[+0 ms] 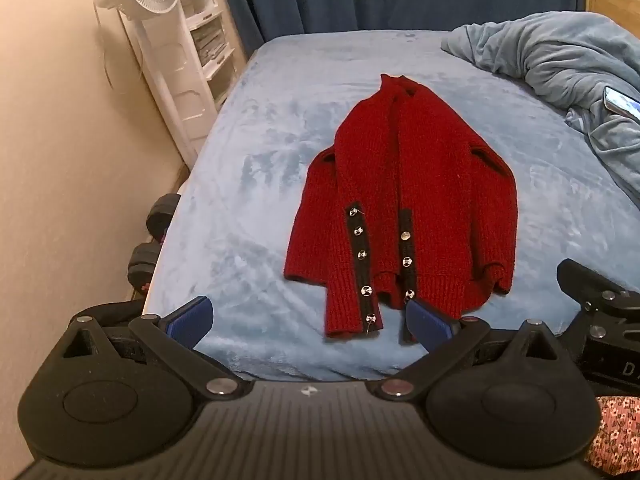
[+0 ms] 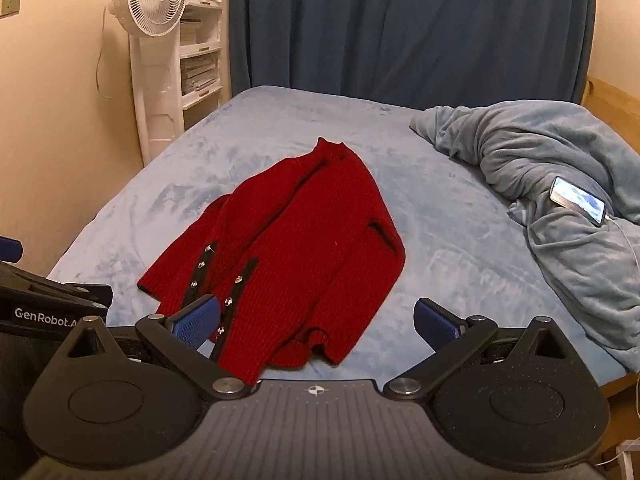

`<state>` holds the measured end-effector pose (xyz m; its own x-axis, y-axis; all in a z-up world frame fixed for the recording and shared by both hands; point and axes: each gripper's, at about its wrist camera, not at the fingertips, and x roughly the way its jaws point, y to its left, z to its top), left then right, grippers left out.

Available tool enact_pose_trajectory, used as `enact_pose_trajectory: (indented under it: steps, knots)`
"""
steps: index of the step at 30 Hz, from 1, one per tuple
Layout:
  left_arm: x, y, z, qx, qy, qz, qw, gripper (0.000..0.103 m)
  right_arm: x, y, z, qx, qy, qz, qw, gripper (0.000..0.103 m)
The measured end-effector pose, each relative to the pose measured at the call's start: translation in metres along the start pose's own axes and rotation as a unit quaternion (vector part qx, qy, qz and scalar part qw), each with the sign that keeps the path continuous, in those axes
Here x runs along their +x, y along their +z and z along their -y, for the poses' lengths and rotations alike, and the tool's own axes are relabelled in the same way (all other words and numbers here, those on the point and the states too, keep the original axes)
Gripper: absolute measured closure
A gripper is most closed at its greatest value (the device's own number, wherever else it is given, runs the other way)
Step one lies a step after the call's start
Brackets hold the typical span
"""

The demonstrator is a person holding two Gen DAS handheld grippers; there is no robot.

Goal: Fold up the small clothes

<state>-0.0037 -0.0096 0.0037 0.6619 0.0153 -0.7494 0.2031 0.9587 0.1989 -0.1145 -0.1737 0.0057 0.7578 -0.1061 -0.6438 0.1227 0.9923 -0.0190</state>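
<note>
A red knitted cardigan [image 1: 412, 196] lies flat on the light blue bed [image 1: 260, 152], collar away from me, both sleeves folded in over the front, with black button bands and silver buttons. It also shows in the right wrist view [image 2: 296, 240]. My left gripper [image 1: 310, 322] is open and empty, just before the hem; its right pad [image 1: 428, 322] overlaps a button band's lower end. My right gripper [image 2: 316, 320] is open and empty over the hem, its left pad [image 2: 198, 320] above the button bands.
A crumpled blue blanket [image 2: 552, 168] with a lit phone [image 2: 578, 200] on it lies at the right. A white fan [image 2: 154, 40] and shelves stand left of the bed by the wall. Dark dumbbells [image 1: 154, 240] sit on the floor beside the bed. Blue curtains hang behind.
</note>
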Motion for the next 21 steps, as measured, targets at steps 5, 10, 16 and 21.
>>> enact_pose_trajectory:
  steps: [5, 10, 16, 21]
  knots:
    - [0.0007, -0.0002, -0.0025, -0.003, 0.001, -0.001, 1.0, 0.0, 0.0012, -0.0018, 0.0003, 0.003, 0.0, -0.002, 1.0, 0.001]
    - [0.0014, -0.0001, -0.0028, -0.005, 0.001, -0.002, 1.0, 0.0, 0.0018, -0.0026, -0.0001, 0.003, -0.001, -0.002, 1.0, 0.001]
    - [0.0016, 0.001, -0.0023, -0.005, 0.001, -0.003, 1.0, 0.0, 0.0025, -0.004, 0.0006, 0.003, 0.0, -0.002, 1.0, 0.001]
    - [0.0013, 0.0003, -0.0006, -0.006, -0.002, -0.004, 1.0, 0.0, 0.0031, -0.0045, -0.0002, 0.003, -0.001, -0.004, 1.0, 0.001]
